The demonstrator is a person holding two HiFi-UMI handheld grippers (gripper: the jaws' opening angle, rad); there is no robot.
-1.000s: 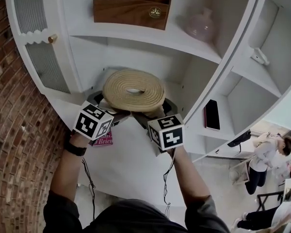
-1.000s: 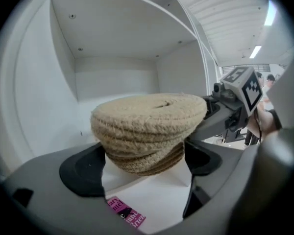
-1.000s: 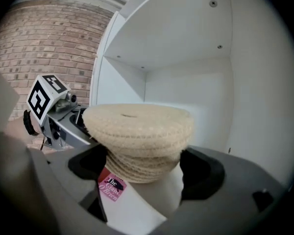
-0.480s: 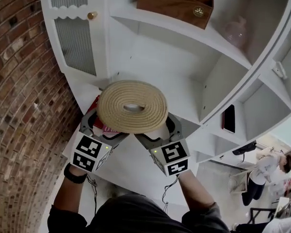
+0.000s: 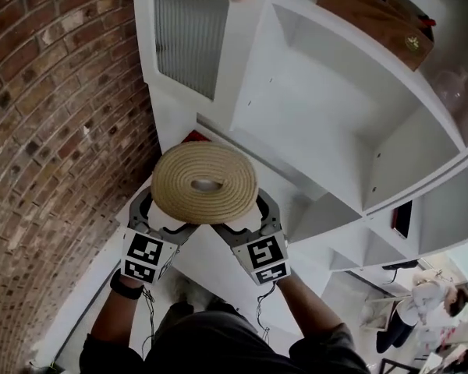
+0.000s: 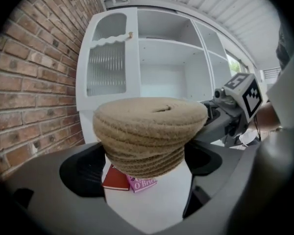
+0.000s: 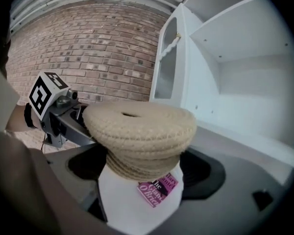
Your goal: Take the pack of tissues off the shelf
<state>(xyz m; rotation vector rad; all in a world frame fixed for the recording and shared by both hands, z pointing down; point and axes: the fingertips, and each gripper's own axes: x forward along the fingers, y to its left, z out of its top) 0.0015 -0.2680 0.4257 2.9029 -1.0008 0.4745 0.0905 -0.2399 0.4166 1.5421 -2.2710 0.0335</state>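
The tissue pack is a round woven straw holder (image 5: 205, 184) with a slot in its top. It hangs in the air in front of the white shelf unit (image 5: 312, 123), clear of the counter. My left gripper (image 5: 152, 210) grips its lower part from the left and my right gripper (image 5: 255, 213) from the right, both shut on it. In the left gripper view the holder (image 6: 149, 131) fills the space between the dark jaws, with the right gripper's marker cube (image 6: 245, 93) beyond it. The right gripper view shows the holder (image 7: 139, 131) likewise held.
A brick wall (image 5: 54, 131) stands close on the left. A red book (image 6: 116, 177) and a pink book (image 7: 159, 189) lie on the white counter below the holder. A ribbed-glass cabinet door (image 5: 186, 37), a wooden box (image 5: 374, 18) and a black phone (image 5: 399, 219) are on the shelves.
Both grippers have drawn the woven holder back out of the shelf alcove and away from the counter. The head view has swung left toward the brick wall.
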